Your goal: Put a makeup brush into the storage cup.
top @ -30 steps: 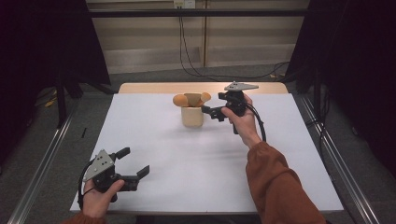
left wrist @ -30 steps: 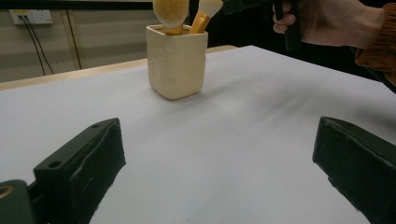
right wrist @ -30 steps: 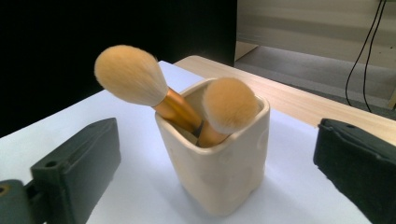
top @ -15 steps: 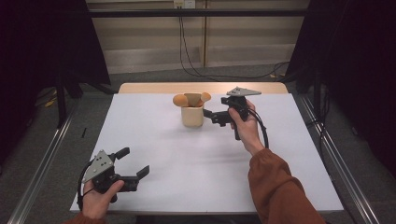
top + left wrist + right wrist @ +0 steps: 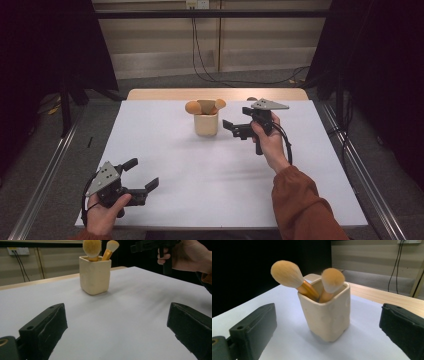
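A cream square cup (image 5: 206, 125) stands at the back middle of the white table (image 5: 200, 175). Two orange-handled makeup brushes lean in it, bristles up: a large one (image 5: 194, 107) and a smaller one (image 5: 219, 104). My right gripper (image 5: 231, 129) is open just right of the cup, jaws pointing at it without touching. In the right gripper view the cup (image 5: 328, 312) and brushes (image 5: 287, 272) (image 5: 332, 277) sit ahead between the jaws. My left gripper (image 5: 143, 173) is open and empty near the front left edge. In the left gripper view the cup (image 5: 95, 275) is far ahead.
The table's wooden back edge (image 5: 215, 94) lies right behind the cup. Metal rails (image 5: 45, 175) run along the floor on both sides. Cables (image 5: 200, 50) hang down the back wall. The person's hand with the right gripper (image 5: 155, 245) is at the top right of the left gripper view.
My right gripper has drawn back a little to the right, away from the cup. The left gripper has barely moved.
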Demonstrator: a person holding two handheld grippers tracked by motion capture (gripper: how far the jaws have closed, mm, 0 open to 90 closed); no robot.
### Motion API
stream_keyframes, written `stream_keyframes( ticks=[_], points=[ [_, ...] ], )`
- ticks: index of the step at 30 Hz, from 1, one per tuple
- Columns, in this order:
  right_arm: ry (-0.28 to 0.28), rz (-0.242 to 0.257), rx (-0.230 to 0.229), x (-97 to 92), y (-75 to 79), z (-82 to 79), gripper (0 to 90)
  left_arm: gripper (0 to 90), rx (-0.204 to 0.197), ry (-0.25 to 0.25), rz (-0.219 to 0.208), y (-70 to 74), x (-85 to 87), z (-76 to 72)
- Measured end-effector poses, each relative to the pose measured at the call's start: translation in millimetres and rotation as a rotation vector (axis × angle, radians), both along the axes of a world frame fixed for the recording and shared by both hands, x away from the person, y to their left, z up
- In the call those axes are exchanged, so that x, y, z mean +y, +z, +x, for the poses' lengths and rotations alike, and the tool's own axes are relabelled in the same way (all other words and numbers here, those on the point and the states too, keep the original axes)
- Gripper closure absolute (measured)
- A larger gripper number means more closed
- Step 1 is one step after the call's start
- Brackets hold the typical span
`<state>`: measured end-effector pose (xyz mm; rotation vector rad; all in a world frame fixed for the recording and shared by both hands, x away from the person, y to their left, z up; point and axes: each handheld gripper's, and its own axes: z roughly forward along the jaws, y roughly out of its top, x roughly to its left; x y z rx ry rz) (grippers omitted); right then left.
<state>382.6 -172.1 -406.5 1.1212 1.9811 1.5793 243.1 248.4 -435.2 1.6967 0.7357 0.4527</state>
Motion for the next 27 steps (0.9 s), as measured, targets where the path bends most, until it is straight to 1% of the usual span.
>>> stream_keyframes(
  ticks=[2,8,10,12,18,20,21,27],
  points=[
    [0.0,0.008,-0.002,-3.3,-0.8,-3.1,0.8,2.5,0.0,0.0,0.003,0.0,0.0,-0.4],
    [-0.011,-0.004,-0.021,-13.2,-2.5,-15.1,1.1,2.5,0.0,0.007,0.003,-0.3,1.4,-0.8],
    [-0.013,0.006,-0.025,-16.6,-2.3,-19.7,1.4,2.5,0.005,0.011,0.003,-0.6,1.8,-1.0],
    [-0.022,-0.006,-0.031,-20.4,-2.5,-23.9,1.4,2.5,0.004,0.012,0.004,-0.7,2.5,-1.2],
    [-0.035,-0.006,-0.035,-32.1,-2.6,-34.5,1.3,2.5,0.005,0.021,0.001,-0.6,3.1,-1.6],
    [-0.038,-0.012,-0.036,-35.2,-2.7,-39.1,1.1,2.5,0.014,0.02,-0.006,-0.9,3.1,-1.4],
    [-0.036,-0.013,-0.035,-36.8,-2.9,-40.7,1.0,2.6,0.015,0.023,-0.002,-1.2,3.1,-1.3],
    [-0.053,-0.02,-0.031,-46.3,-9.3,-55.0,0.6,3.0,0.011,0.022,-0.002,-0.5,3.3,-2.4]
  ],
)
